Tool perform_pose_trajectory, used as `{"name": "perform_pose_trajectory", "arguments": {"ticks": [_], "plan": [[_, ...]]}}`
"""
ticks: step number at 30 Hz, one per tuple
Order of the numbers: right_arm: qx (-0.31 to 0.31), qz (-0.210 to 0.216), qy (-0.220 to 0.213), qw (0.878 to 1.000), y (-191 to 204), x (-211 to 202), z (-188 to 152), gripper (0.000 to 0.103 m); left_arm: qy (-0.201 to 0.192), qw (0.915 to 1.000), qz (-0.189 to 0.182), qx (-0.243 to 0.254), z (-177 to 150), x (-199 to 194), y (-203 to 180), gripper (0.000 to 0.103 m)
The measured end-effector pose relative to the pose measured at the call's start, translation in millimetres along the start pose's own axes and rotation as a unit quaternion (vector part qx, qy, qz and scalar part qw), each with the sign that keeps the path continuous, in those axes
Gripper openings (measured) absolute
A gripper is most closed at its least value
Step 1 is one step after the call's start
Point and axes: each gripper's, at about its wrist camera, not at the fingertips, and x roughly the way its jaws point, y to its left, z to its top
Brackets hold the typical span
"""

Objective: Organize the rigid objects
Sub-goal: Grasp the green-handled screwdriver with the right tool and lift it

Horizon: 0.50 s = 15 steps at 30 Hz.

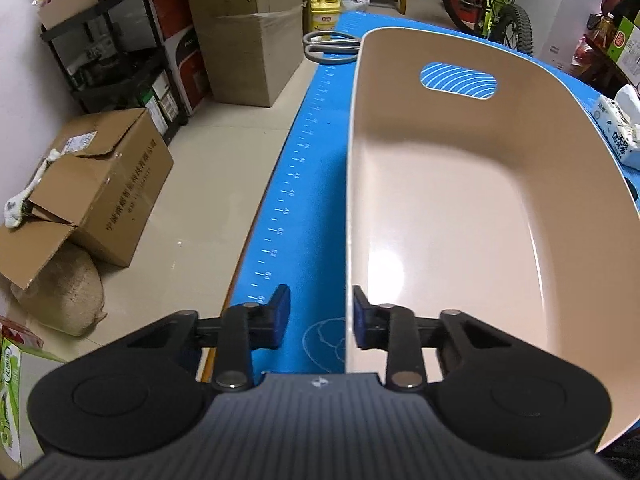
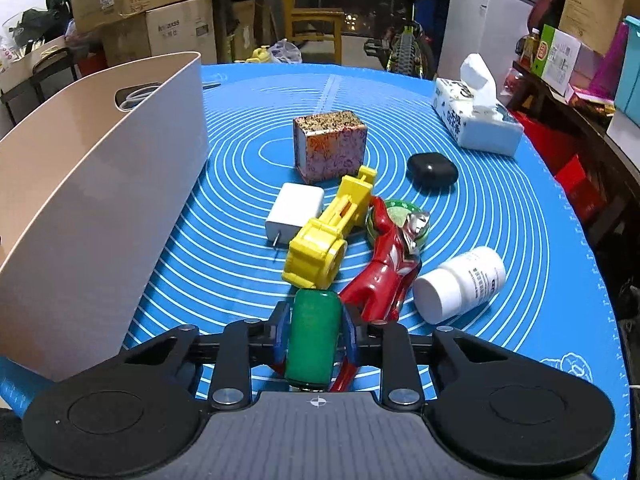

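Observation:
A beige plastic bin (image 1: 480, 208) stands on the blue mat; its inside shows nothing in it. My left gripper (image 1: 320, 320) is open, its jaws straddling the bin's near left wall without touching it. In the right wrist view the bin (image 2: 100, 200) stands at the left. My right gripper (image 2: 314, 336) is shut on a green cylinder (image 2: 312, 340), just above the mat. Ahead lie a yellow toy (image 2: 328, 232), a red figure (image 2: 388, 268), a white bottle (image 2: 460, 284), a white charger (image 2: 294, 212), a patterned box (image 2: 330, 150), a black case (image 2: 432, 170) and a green lid (image 2: 394, 220).
A tissue pack (image 2: 476, 120) sits at the mat's far right. Grey scissors (image 1: 330, 46) lie beyond the bin. The blue mat (image 1: 292, 200) ends at the table's left edge, with cardboard boxes (image 1: 96, 184) on the floor below. A bicycle (image 1: 496, 4) stands behind.

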Motion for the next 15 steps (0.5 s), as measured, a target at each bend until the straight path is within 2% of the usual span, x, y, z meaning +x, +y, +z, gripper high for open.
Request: {"name": "perform_pose_trajectory", "arguments": {"ticks": [8,10,15], "plan": [[0.009,0.006,-0.002,1.0,-1.7,-4.0,2.6,0.034,0.006,0.9999,-0.016,0.002,2.8,1.9,0.3,0.017],[0.009,0.007,-0.013,1.0,-1.1,-9.6,5.0,0.033,0.006,0.9997,-0.022,0.001,2.8,2.0,-0.4,0.01],[0.005,0.006,-0.051,0.999,1.4,-28.6,15.6,0.033,0.007,0.9997,-0.023,0.005,2.3,2.5,-3.0,0.005]]}}
